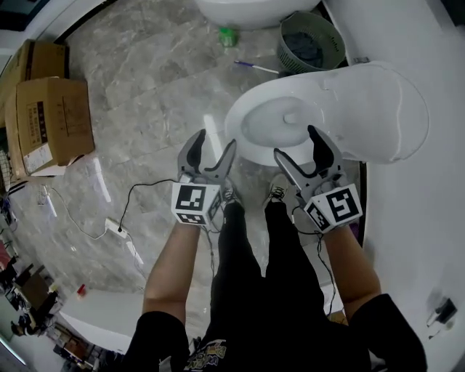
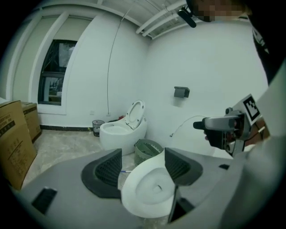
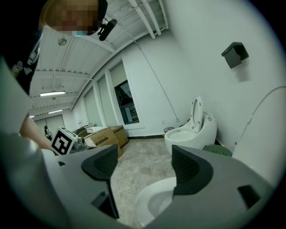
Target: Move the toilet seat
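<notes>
Hovering mid-frame, left gripper and right gripper gape wide, empty; toilet seat apparently raised, upper right.

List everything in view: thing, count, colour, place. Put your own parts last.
toilets: two, white; near toilet just ahead of both grippers, far toilet at the head view's top edge
wastebasket: one, green, between the toilets
cardboard boxes: at least two, brown, on the floor at left
power strip: one, white, on the floor at left
wall holder: one, dark, on the white wall
left gripper: one, grey, jaws open, empty
right gripper: one, grey, jaws open, empty
</notes>
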Motion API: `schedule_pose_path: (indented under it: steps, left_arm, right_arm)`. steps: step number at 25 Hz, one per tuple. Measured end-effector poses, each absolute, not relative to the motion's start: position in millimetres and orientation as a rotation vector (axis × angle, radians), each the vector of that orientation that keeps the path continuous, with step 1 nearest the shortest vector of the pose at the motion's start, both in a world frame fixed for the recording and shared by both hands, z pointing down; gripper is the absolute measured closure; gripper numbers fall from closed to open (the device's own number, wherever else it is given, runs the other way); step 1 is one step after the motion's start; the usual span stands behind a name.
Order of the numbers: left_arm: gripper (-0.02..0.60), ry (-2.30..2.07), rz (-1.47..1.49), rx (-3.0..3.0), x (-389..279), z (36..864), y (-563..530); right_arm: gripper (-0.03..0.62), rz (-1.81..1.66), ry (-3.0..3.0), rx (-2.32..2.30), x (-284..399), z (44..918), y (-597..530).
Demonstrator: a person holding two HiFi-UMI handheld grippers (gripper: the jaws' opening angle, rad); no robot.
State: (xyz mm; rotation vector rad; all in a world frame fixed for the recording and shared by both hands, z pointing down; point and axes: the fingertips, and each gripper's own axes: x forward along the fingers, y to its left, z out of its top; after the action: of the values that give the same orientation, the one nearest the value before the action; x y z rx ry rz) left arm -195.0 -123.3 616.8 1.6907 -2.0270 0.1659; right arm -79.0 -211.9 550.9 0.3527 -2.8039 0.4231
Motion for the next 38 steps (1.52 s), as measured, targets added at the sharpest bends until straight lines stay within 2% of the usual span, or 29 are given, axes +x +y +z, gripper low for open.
schedule_pose_path:
  steps: [21,38]
  left_arm:
    - [0.302,-1.829,0.144,1.552,-189,858,-105]
    - [0.302,-1.808,0.106,1.482,-185,929,-119]
  right_arm:
    - [0.212,0.525,-2.696,0.435,-71,739,-169]
    - [0.215,0.597,-2.700,0.476,-56,802,-154]
